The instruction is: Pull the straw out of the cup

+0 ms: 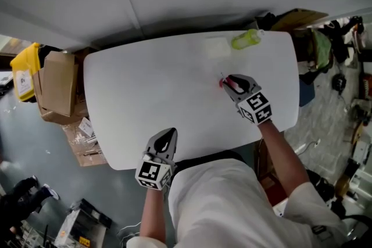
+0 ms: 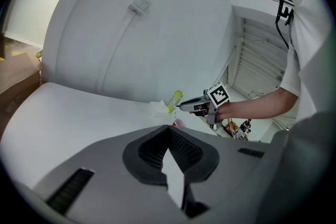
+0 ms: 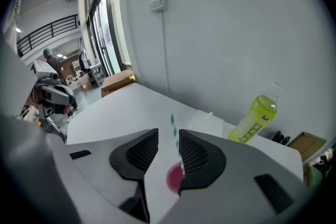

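Two grippers are in play, and the step belongs to the right gripper point(image 1: 228, 79). It hangs over the pink cup point(image 3: 173, 177), which stands toward the right edge of the worktop point(image 1: 145, 96). Its jaws are parted, and the striped straw point(image 3: 174, 136) stands between them, close against one pad and not pinched.

To do this well, we judge that we should centre the straw in the gap and close on it firmly without crushing it. Then we should draw it out along its own line, so the light cup neither tips nor drags.

The left gripper point(image 1: 168, 135) sits over the near edge, its jaws closed on nothing; we could bring it over to steady the cup if it starts to lift.

We count one cup, one straw, one yellow-green bottle point(image 1: 247, 39) lying by the far right corner, one white paper point(image 1: 216, 46) just beside that bottle, and two grippers.
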A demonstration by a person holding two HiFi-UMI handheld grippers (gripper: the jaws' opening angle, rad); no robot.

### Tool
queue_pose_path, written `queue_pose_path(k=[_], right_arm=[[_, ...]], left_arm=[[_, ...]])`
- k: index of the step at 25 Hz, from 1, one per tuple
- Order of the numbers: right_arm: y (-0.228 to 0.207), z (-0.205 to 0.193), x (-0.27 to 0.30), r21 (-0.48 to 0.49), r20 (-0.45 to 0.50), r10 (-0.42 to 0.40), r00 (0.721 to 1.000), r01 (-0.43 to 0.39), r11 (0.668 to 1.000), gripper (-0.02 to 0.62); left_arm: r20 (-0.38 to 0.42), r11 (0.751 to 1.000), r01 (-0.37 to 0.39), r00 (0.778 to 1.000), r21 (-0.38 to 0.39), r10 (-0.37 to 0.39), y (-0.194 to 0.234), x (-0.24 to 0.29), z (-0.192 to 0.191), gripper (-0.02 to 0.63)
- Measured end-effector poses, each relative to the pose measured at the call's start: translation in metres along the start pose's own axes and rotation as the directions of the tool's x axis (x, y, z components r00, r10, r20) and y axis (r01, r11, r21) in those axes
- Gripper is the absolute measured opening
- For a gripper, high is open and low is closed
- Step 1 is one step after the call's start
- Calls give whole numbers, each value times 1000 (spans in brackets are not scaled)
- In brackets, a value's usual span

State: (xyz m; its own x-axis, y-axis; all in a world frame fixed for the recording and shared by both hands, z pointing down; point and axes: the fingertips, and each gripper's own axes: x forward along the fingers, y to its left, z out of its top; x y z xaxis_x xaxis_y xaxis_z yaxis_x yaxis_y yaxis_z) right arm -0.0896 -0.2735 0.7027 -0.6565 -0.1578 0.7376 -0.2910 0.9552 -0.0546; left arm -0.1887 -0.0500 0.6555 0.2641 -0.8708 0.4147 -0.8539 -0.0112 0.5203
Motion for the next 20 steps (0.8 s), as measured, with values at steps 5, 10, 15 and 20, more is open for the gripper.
queue_pose_path(k=[5, 10, 15, 20], right_arm=[[-3, -2, 17, -46, -46, -2, 999, 0, 999, 158], [-8, -13, 31, -76, -104, -23, 994, 15, 997, 155], [-9, -13, 35, -105, -128, -55, 990, 41, 994, 94], [-9, -12, 38, -135, -124, -81, 989, 64, 989, 60]], left_arm=[[4, 1000, 10, 1000, -13, -10, 5, 6, 1, 2], [-2, 1000, 9, 1000, -14, -10, 10, 9, -5, 2], [-17, 1000, 2, 1000, -15, -2, 19, 10, -18, 2], [-22, 999, -8, 1000, -32, 7, 27, 9, -25, 2]])
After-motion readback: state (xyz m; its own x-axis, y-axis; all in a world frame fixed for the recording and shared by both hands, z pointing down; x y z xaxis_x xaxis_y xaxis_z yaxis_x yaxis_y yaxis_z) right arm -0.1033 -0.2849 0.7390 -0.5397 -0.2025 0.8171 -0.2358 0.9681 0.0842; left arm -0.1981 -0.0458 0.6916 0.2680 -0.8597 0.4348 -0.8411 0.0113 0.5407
